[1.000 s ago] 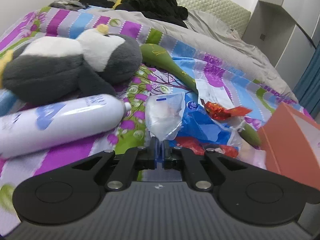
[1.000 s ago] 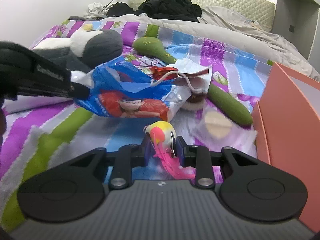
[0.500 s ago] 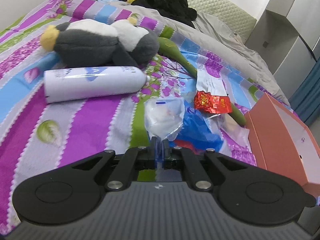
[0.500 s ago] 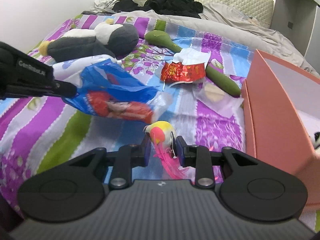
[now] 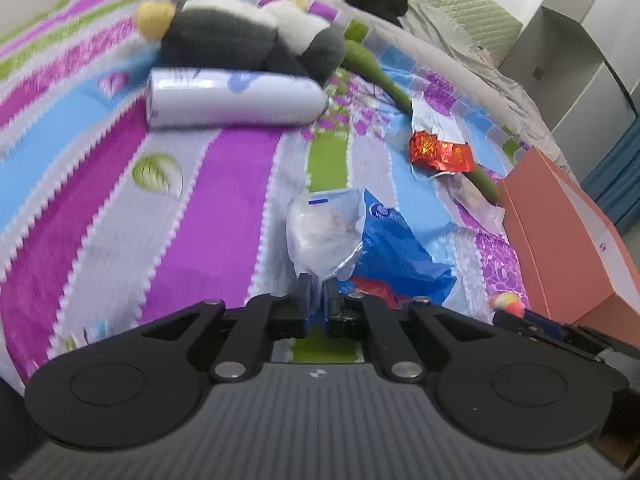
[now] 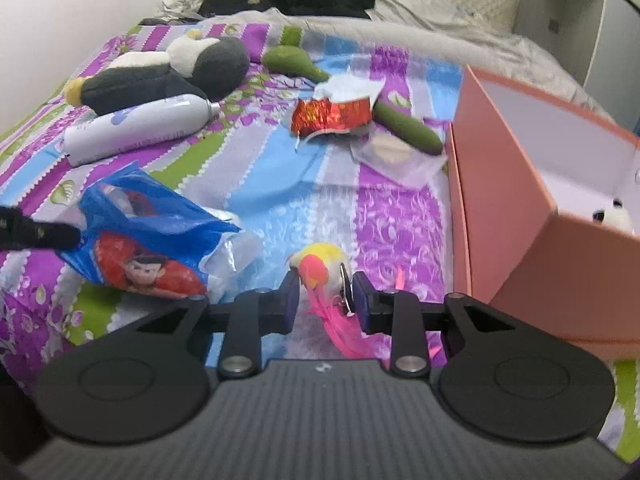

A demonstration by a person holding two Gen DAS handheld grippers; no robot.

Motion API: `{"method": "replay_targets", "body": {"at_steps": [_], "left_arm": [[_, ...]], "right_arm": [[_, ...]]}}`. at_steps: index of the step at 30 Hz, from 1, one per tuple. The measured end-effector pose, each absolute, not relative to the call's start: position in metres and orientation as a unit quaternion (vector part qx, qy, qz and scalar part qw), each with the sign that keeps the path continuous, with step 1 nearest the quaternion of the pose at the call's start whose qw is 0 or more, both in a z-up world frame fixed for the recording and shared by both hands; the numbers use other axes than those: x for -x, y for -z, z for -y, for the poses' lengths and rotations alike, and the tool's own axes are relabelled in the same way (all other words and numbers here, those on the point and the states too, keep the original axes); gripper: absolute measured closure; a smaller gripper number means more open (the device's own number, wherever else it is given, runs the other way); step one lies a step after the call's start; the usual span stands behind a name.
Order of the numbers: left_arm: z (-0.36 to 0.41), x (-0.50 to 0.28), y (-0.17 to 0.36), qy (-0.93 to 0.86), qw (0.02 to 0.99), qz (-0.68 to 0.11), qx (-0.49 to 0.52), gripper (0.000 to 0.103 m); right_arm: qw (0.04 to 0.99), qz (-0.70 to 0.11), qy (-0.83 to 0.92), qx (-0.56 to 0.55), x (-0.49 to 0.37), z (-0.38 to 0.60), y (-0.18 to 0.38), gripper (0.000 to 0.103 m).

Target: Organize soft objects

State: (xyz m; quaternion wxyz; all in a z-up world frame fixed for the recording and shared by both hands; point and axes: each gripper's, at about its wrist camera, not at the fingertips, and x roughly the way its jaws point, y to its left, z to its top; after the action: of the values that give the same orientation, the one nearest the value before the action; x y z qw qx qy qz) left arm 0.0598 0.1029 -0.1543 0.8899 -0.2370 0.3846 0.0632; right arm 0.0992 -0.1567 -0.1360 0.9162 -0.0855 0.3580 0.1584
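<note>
Carrying two soft items at once toward pink box [image 6: 520, 184] at right edge of bed [image 5: 224, 208]. Left gripper [image 5: 314, 300]: jaws nearly closed, pinching edge of blue plastic bag [image 5: 396, 256] w/ clear crinkly pouch bunched at front; bag hangs limp over striped cover near front edge. Right gripper [image 6: 322, 294]: jaws narrow, clamped on small yellow-pink feather toy [image 6: 320, 266], pink feathers trailing down btwn jaws, just left of box wall. Same bag [image 6: 144, 236] visible from right wrist, off to left, held by dark tip of left gripper. Box open at top, white inside, something small and white w/ dark spots already in far corner — can't tell what. Left lying on bed: grey-white plush [image 6: 168, 72] and white bottle [image 6: 136, 128] toward far left corner, green plush stem [image 6: 404, 124], red foil packet [image 6: 332, 114], clear pouch beside box. Step in hand, prob: transport phase, drop-off not yet done. Next calls for: lifting right gripper above box rim, moving over opening, then releasing toy; bag to follow, needs height so slack plastic clears rim. Risk: feathers or bag snagging on box edge.
</note>
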Motion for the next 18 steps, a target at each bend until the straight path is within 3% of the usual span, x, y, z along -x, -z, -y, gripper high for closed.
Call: {"method": "replay_targets", "body": {"at_steps": [2, 4, 5, 6, 18], "left_arm": [[-0.105, -0.061, 0.157, -0.051, 0.885, -0.391, 0.247, 0.095], [-0.103, -0.061, 0.157, -0.049, 0.889, -0.389, 0.237, 0.078], [-0.102, -0.061, 0.156, -0.053, 0.891, -0.388, 0.232, 0.053], [-0.101, -0.061, 0.155, -0.055, 0.894, -0.382, 0.229, 0.041], [-0.093, -0.082, 0.177, -0.036, 0.907, -0.377, 0.185, 0.041]], "right_arm": [[0.914, -0.366, -0.157, 0.079, -0.098, 0.158, 0.137, 0.058], [0.913, -0.367, -0.162, 0.069, -0.096, 0.16, 0.136, 0.047], [0.913, -0.366, -0.166, 0.065, -0.095, 0.162, 0.134, 0.045], [0.913, -0.366, -0.17, 0.058, -0.094, 0.163, 0.133, 0.044], [0.905, -0.386, -0.179, 0.033, -0.102, 0.167, 0.145, 0.047]]}}
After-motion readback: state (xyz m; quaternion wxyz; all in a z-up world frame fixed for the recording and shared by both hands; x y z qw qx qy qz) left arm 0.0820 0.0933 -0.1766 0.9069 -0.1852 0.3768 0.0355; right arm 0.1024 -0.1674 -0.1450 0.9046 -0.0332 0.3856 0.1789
